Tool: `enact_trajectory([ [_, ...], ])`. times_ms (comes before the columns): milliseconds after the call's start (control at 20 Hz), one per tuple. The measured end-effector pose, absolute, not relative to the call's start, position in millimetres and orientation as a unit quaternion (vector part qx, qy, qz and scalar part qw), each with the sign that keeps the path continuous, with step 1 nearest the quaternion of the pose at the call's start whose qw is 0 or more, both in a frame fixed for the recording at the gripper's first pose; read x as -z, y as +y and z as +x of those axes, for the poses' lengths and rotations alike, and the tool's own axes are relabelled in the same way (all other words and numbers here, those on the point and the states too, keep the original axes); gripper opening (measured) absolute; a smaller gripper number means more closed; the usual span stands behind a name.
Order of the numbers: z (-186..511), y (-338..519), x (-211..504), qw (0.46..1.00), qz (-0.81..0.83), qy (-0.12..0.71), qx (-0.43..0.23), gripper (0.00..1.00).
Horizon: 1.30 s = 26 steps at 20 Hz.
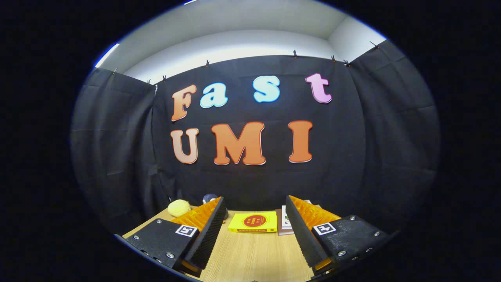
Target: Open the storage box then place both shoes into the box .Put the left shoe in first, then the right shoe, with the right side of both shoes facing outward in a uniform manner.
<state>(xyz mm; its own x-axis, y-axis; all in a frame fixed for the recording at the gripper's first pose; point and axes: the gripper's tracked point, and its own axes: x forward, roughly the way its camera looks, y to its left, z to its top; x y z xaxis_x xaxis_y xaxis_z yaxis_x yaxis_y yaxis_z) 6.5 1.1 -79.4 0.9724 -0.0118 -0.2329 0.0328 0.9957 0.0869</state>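
Wooden table (250,254) | gripper (254,219) fingers spread apart, holding nothing | yellow packet (253,222) beyond them | judged: box unopened, both shoes still to place

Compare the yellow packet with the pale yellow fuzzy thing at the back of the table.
The yellow packet is flat and rectangular with a red round mark; the fuzzy thing is rounded and plain. The packet lies beyond the gap of the open tongs; the fuzzy thing sits off beside one finger. Both rest on the wooden table.
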Motion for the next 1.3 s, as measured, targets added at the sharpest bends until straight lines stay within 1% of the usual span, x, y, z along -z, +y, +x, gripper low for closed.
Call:
enact_trajectory([
  [450,0,-15,28,0.999,0.043,0.012,0.011,0.93],
  [650,-2,-17,37,0.999,0.040,0.018,0.010,0.93],
  [1300,-2,-1,20,0.999,0.039,0.011,-0.015,0.93],
])
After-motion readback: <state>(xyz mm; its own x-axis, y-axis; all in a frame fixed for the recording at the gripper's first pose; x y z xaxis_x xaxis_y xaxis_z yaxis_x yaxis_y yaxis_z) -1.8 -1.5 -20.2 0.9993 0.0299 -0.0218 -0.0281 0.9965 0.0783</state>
